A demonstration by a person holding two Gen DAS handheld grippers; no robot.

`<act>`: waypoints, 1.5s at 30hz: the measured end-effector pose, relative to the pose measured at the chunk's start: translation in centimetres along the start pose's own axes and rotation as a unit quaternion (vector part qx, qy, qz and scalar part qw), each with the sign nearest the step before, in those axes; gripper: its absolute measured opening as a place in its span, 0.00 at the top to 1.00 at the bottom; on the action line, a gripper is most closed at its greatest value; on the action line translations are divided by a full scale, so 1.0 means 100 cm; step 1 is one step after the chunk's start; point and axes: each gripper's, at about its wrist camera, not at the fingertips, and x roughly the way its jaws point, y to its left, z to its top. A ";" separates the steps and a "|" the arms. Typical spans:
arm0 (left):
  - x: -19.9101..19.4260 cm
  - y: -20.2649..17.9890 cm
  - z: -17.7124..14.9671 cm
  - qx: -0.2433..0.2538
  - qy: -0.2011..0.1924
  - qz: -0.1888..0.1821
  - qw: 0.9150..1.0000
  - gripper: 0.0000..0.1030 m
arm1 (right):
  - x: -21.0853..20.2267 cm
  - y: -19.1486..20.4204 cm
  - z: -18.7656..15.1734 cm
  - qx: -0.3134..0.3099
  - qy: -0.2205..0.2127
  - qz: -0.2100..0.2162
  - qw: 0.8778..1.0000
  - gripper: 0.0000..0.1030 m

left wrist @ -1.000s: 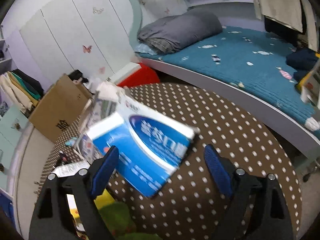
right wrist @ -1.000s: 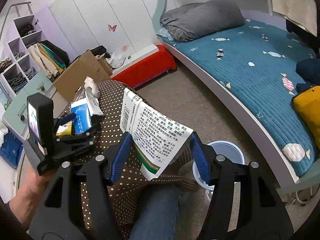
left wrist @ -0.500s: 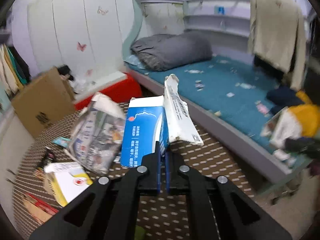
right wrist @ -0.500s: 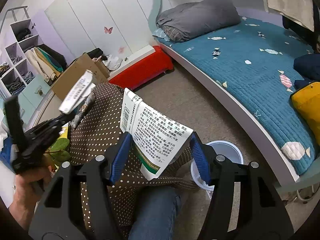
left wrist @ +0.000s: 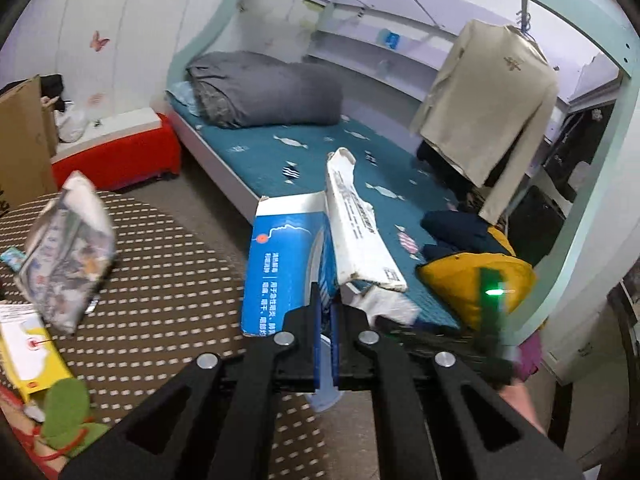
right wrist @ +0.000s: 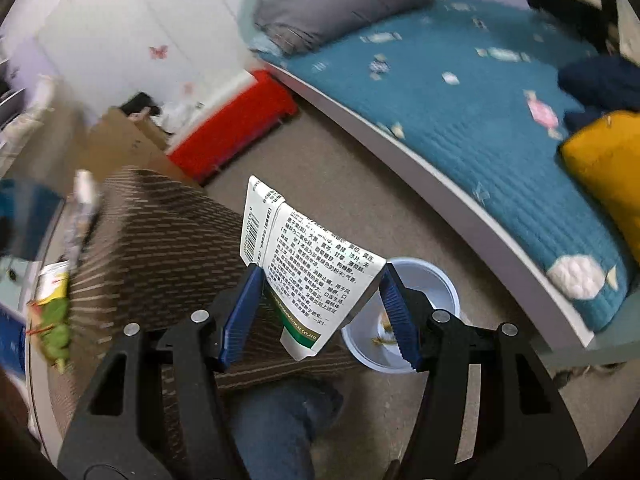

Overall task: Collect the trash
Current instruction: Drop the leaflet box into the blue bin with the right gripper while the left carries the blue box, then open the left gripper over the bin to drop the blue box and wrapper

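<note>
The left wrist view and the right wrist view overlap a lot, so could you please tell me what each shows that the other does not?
Only the left wrist view shows the left gripper shut on a blue box, a beige shirt hanging by the bed, and a crumpled packet on the table.

Only the right wrist view shows the right gripper shut on a white box, the bin on the floor beneath it, and the person's jeans.

Both show the dotted table, the bed, the grey duvet, the red box and the yellow cushion.
</note>
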 end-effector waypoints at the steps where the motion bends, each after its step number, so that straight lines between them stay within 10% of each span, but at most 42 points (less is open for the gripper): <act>1: 0.006 -0.004 0.001 -0.001 0.005 -0.006 1.000 0.97 | 0.013 -0.007 0.000 0.007 0.011 -0.003 1.000 0.41; 9: 0.068 -0.033 0.004 0.013 0.056 -0.019 0.998 0.97 | 0.093 -0.071 -0.011 0.099 0.067 0.002 0.993 0.15; 26: 0.233 -0.070 -0.032 0.046 0.225 0.018 0.973 0.95 | -0.024 -0.115 -0.002 0.154 -0.069 -0.030 0.985 0.10; 27: 0.244 -0.069 -0.034 0.048 0.241 0.026 0.969 0.88 | -0.027 -0.114 -0.001 0.151 -0.072 -0.030 0.985 0.10; 29: 0.253 -0.065 -0.036 0.046 0.262 0.035 0.963 0.34 | -0.030 -0.112 -0.002 0.148 -0.072 -0.032 0.986 0.09; 30: 0.252 -0.064 -0.035 0.043 0.253 0.046 0.965 0.14 | -0.030 -0.112 -0.002 0.148 -0.072 -0.033 0.986 0.09; 45: 0.129 -0.073 0.001 0.062 0.101 0.093 0.989 0.08 | -0.098 -0.054 0.004 0.116 -0.143 -0.033 0.982 0.06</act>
